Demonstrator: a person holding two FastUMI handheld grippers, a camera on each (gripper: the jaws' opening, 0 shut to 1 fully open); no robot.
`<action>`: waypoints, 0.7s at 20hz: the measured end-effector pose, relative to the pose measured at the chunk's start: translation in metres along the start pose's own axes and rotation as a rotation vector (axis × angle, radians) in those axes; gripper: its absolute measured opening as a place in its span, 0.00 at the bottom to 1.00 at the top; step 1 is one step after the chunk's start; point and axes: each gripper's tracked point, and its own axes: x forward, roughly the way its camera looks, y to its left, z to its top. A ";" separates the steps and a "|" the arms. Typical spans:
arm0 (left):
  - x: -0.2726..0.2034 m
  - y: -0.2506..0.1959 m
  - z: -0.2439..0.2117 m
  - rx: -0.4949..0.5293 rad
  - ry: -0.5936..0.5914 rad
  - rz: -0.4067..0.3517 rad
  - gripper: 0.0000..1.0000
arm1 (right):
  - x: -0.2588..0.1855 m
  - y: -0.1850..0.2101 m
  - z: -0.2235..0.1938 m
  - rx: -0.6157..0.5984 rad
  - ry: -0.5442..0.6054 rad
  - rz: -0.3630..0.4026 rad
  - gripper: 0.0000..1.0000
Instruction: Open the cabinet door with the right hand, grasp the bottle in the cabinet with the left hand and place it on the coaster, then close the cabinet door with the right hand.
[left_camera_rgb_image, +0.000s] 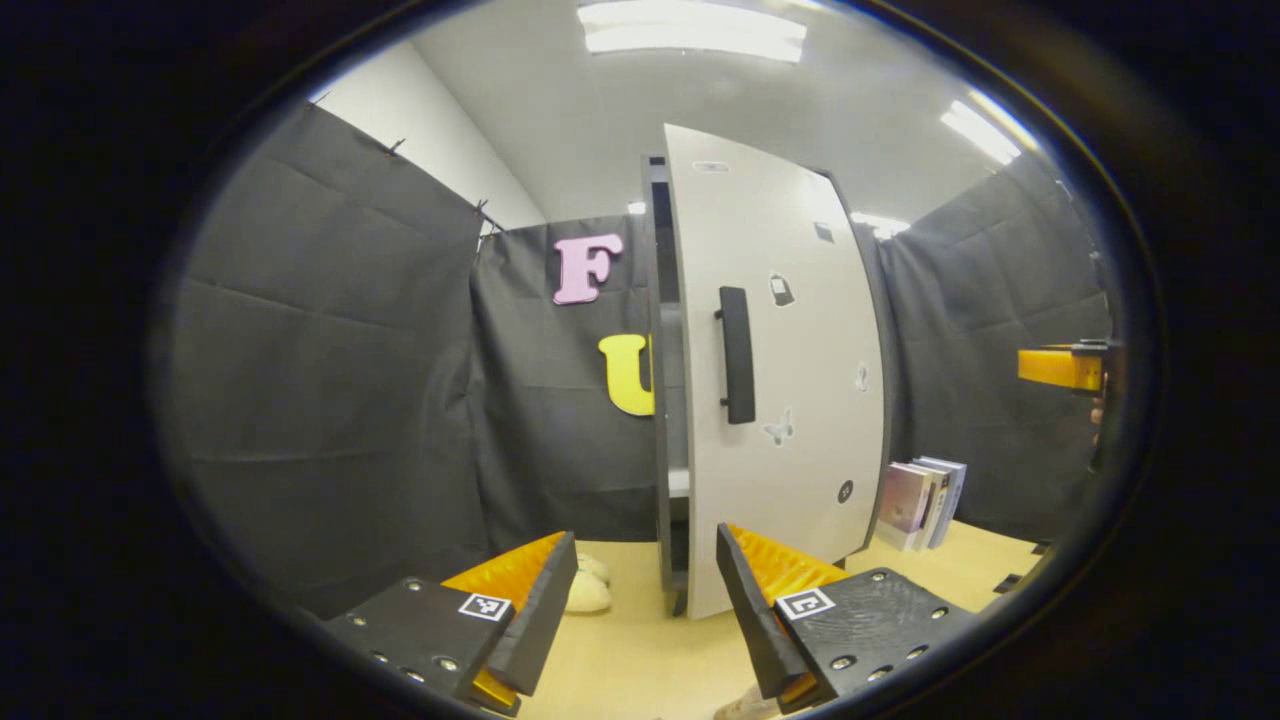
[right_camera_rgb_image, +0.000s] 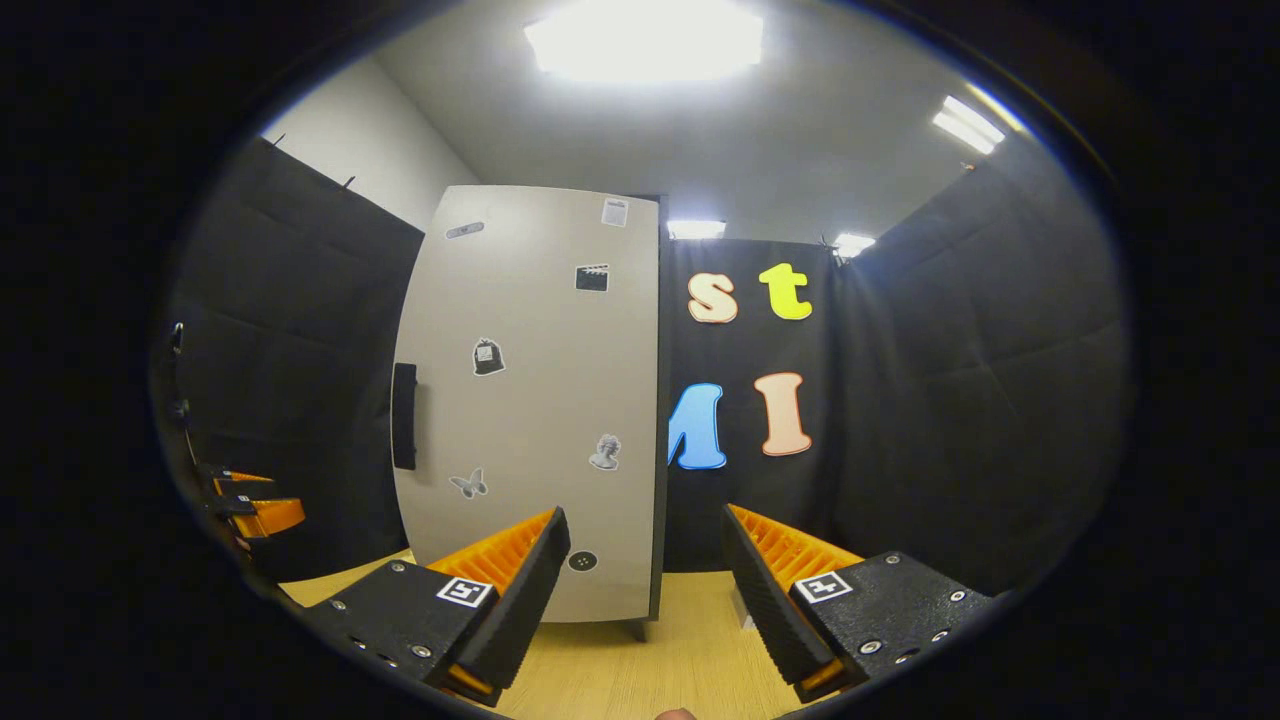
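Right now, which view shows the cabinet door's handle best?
The left gripper view: the black handle faces the camera near mid-frame on the cabinet door, its whole bar visible. The right gripper view shows the handle edge-on at the door's left edge, narrower and darker.

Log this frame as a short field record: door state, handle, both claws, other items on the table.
cabinet door: closed or nearly so; a dark gap shows along its handle-side edge
door handle: dark vertical bar, untouched
left claw: open, empty, facing the door
right claw: open, empty, short of the door
bottle: hidden
books: upright beside the cabinet
table: light wood
task stage: door not yet opened
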 end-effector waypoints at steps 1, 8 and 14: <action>0.001 -0.005 0.003 0.001 -0.003 0.001 0.77 | 0.001 -0.007 -0.003 0.004 0.006 0.000 0.94; 0.007 -0.026 0.013 0.024 -0.014 0.021 0.80 | 0.004 -0.039 -0.020 0.038 0.027 -0.020 0.94; 0.011 -0.025 0.017 0.041 -0.021 0.042 0.80 | 0.006 -0.047 -0.032 0.066 0.052 -0.030 0.94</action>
